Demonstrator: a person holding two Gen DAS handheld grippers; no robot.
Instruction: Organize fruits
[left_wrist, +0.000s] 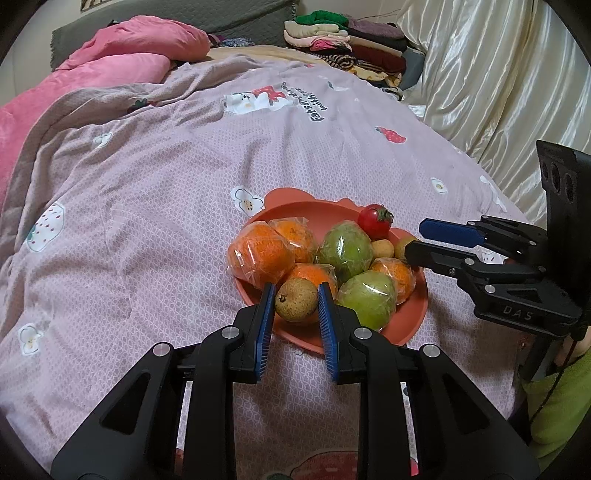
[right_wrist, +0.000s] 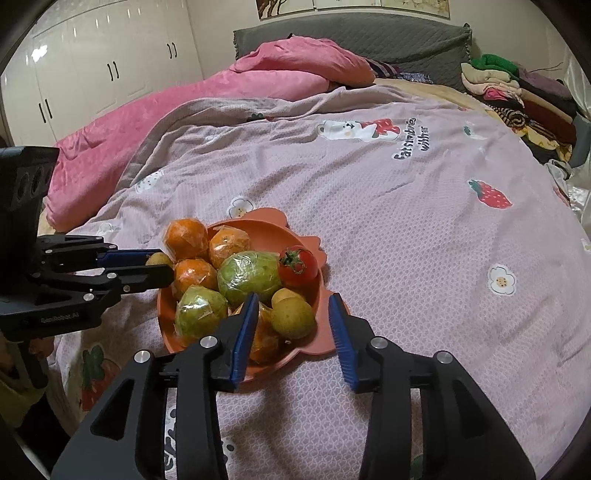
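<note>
Orange-red plate (left_wrist: 406, 325) sits on the bed's pinkish quilt (left_wrist: 147, 221), piled with fruit: wrapped oranges (left_wrist: 258, 254), two wrapped green fruits (left_wrist: 345, 247), a tomato (left_wrist: 375, 221) at the far rim, small yellow-brown fruits (right_wrist: 291, 317) on the right side.

Left hand-held gripper (left_wrist: 296, 306) has its blue pads pressed on a small brown fruit (left_wrist: 295, 304), held at the plate's near edge; whether it hangs just above the pile or rests on it, cannot tell. Right hand-held gripper (right_wrist: 291, 328) has its jaws parted, nothing clamped; one of the yellow-brown fruits lies in the gap between the fingers, pads not touching it.

Progress, as judged: nearly all visible fruit is already on the plate; none lies loose on the quilt in view. The brown fruit in the left grip looks like the last piece to settle. No second container in view.

Writing: "DAS" on the right gripper body as seen from the left wrist view; the left gripper body carries lettering, roughly "GenRobot.AI", too blurred to be sure. Quilt print reads something like "wishes" under a bear with a strawberry; the rest unclear.

Beyond: pink blanket (right_wrist: 184, 110), folded clothes (left_wrist: 347, 40) stacked by the headboard, white wardrobe (right_wrist: 92, 66), cream curtain (left_wrist: 498, 74).
</note>
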